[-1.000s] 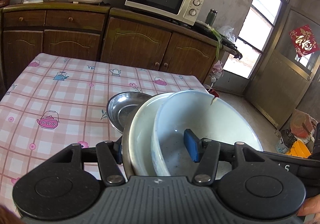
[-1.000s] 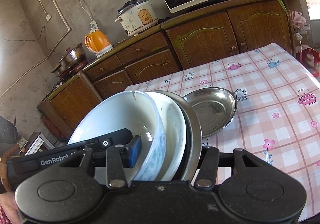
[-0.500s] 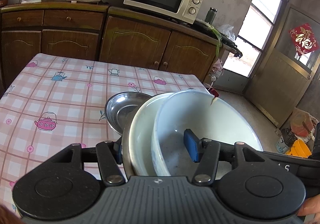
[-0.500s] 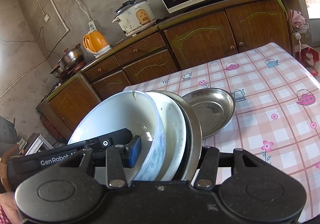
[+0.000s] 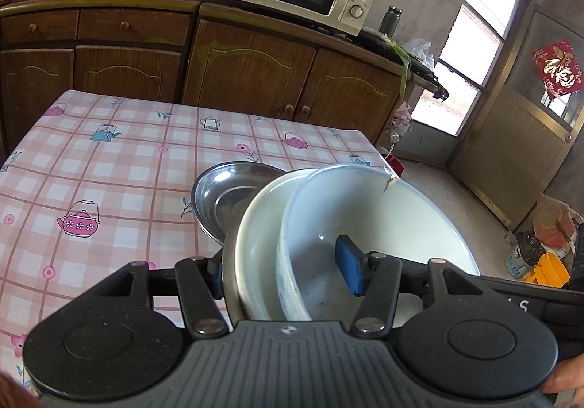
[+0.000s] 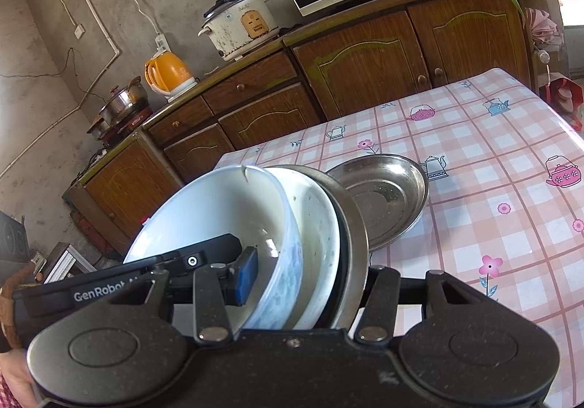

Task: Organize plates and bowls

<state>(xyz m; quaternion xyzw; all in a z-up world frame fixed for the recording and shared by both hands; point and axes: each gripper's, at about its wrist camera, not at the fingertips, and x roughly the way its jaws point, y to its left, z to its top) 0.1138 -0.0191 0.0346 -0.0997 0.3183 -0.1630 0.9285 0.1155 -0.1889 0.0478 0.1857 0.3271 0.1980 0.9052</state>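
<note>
Crockery fills both wrist views: three nested dishes stand on edge, rims upright and hollows turned sideways, clamped between both grippers.

Left wrist view, left to right: the pink checked tablecloth with teapot prints (image 5: 109, 181) spreads from nine o'clock up to twelve. On it at about eleven o'clock of the stack lies one shallow round steel plate (image 5: 226, 192), flat, hollow up. Then comes the stack: a thin steel dish rim (image 5: 229, 262) outermost, a cream-white ceramic bowl (image 5: 259, 236) inside it, and a pale blue-white bowl with a chipped rim (image 5: 368, 203) innermost, its hollow facing three o'clock. The left gripper (image 5: 283, 274) is clamped on this stack, one blue pad (image 5: 349, 269) pressing inside the chipped bowl, the other finger outside the steel rim.

Right wrist view, left to right: the chipped bowl (image 6: 219, 214) opens toward nine o'clock, then the cream bowl (image 6: 317, 225), then the steel rim (image 6: 356, 236). The right gripper (image 6: 304, 280) is clamped across all three, its blue pad (image 6: 246, 274) inside the chipped bowl. The lone steel plate (image 6: 383, 196) lies at one o'clock on the cloth (image 6: 492, 152).

Count: two ceramic bowls, two steel dishes.
</note>
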